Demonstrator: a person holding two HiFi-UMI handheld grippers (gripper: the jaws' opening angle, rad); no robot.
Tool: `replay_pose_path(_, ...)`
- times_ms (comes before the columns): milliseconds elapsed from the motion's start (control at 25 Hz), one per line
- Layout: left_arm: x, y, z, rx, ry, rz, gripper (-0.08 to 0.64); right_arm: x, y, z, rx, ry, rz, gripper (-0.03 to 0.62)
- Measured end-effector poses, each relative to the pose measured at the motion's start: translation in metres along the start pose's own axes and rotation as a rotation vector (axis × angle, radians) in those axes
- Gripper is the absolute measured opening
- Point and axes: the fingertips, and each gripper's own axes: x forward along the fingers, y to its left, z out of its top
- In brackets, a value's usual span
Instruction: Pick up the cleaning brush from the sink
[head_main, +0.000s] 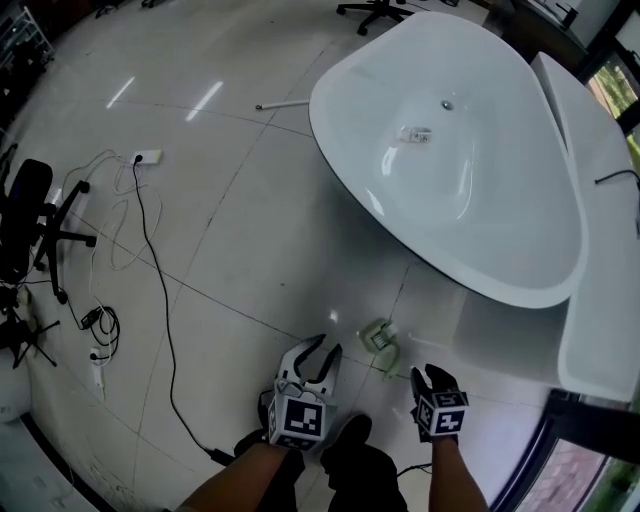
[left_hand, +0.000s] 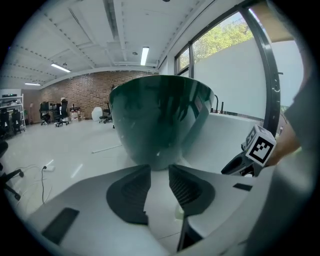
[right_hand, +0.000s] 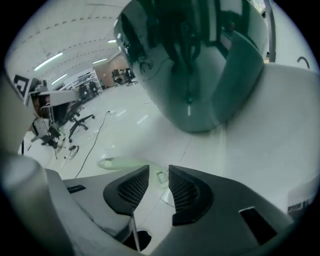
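The cleaning brush (head_main: 379, 338) is small and pale green; its exact shape is hard to see. It lies on the white floor (head_main: 250, 250), outside the sink (head_main: 520, 250), near the sink's closer rim. The sink is a large, white, glossy oval basin with a small drain (head_main: 447, 103) in its bottom

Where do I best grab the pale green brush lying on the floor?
The brush lies flat on the floor, so probably take its slim handle from straight above, jaws across its width; the right hand-held gripper faces it.
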Motion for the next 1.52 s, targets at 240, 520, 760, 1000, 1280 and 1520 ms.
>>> replay_pose_path(240,0.049,-0.008,-0.046,0.044,-0.017,0.003,0.115,0.079,-0.041,-0.008,0.211,0.023,0.025,0.123)
replay_pose_path(520,0.055,-0.008,-0.099,0.013,0.076,0.027,0.115,0.130,-0.029,-0.006,0.505,0.248,0.197,0.206)
replay_pose_path(760,0.047,-0.009,-0.122,-0.036,0.152,0.026,0.114,0.139,-0.013,-0.030,0.730,0.445,0.254,0.236)
replay_pose_path(1000,0.048,-0.005,-0.125,-0.040,0.157,0.023,0.114,0.152,-0.002,-0.056,0.756,0.586,0.214,0.236)
replay_pose_path(1280,0.047,-0.017,-0.132,-0.041,0.175,0.012,0.114,0.164,0.024,-0.085,0.727,0.725,0.207,0.236)
replay_pose_path(1520,0.040,-0.006,-0.124,-0.041,0.167,0.017,0.114,0.157,0.030,-0.090,0.748,0.758,0.159,0.032)
